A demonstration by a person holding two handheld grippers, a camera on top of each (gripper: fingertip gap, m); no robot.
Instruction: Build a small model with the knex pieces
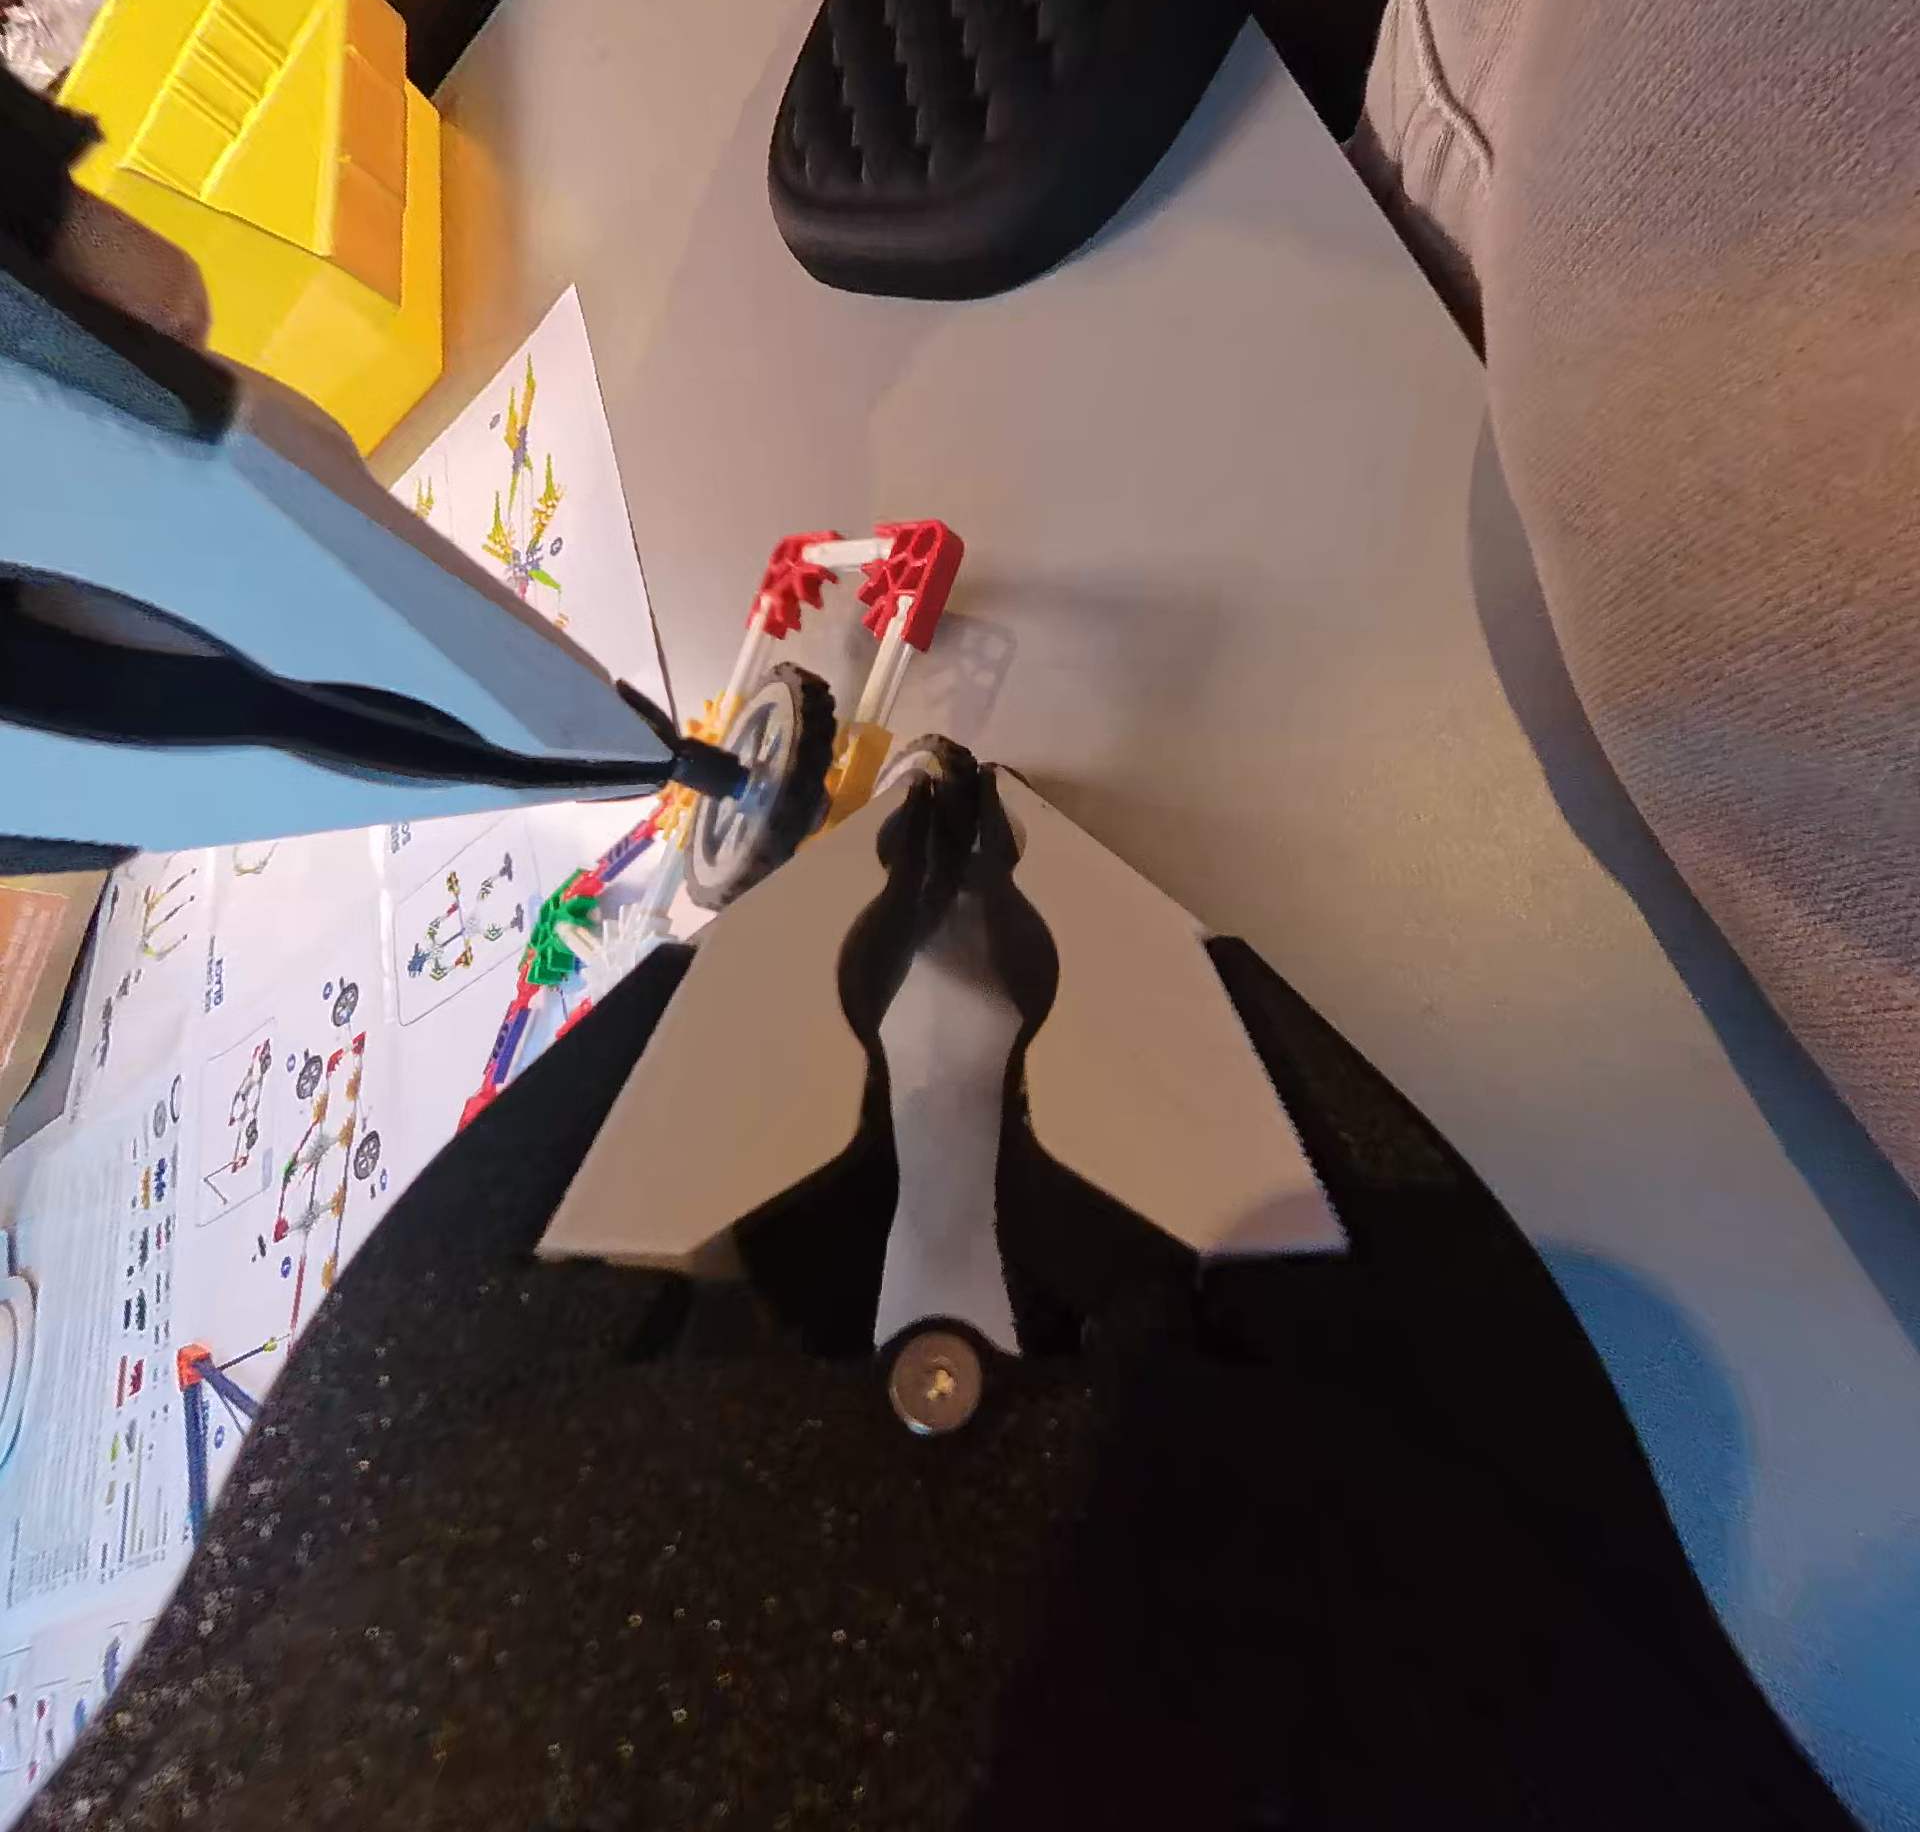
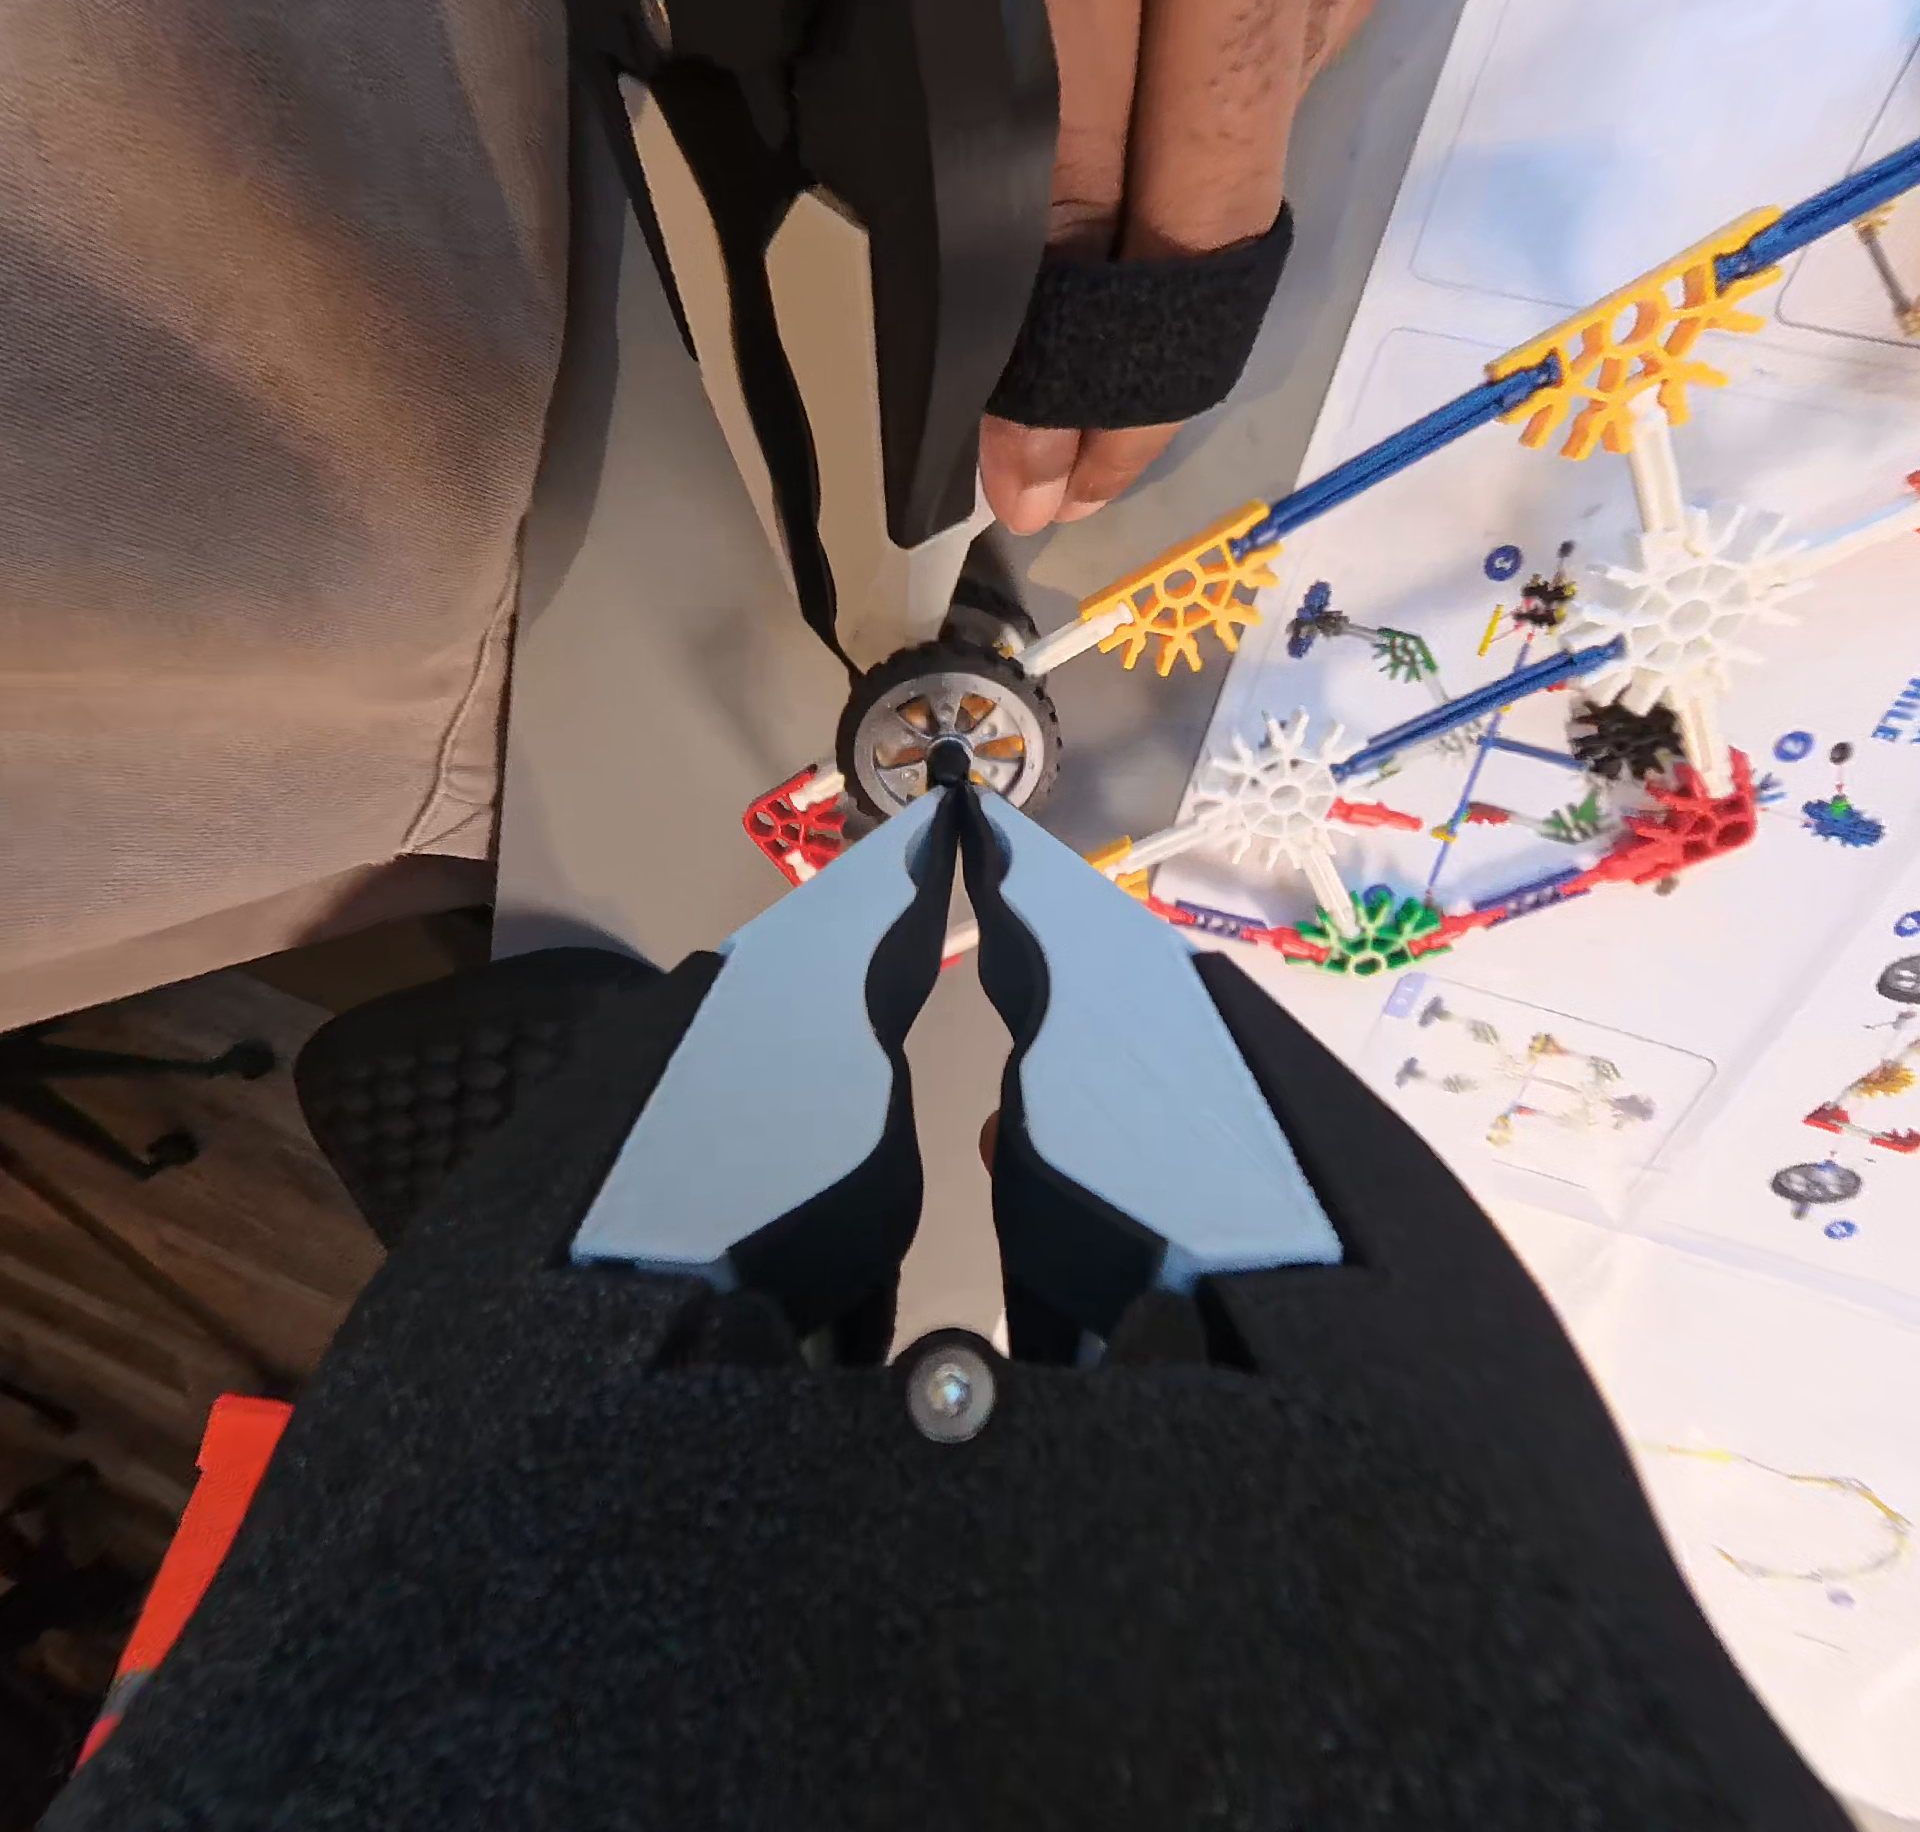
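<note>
Your right hand-held gripper (image 2: 951,795), blue-fingered with black pads, is pressed nearly together, pinching the small black axle tip (image 2: 948,762) at the hub of a grey-spoked, black-tyred toy wheel (image 2: 948,733).

Your left hand-held gripper (image 1: 951,780), white-fingered with black pads, is likewise closed to a narrow gap, its tips clamped on a second black-tyred wheel (image 1: 920,759) on the far side of the same model.

Both wheels belong to a rod-and-connector construction model of red, yellow, white, blue and green plastic (image 2: 1382,837), lying on the white bench (image 1: 1143,452), partly over a printed instruction sheet (image 1: 260,1003).

One yellow plastic bin (image 1: 260,151) stands at the bench's edge; its contents cannot be told.
</note>
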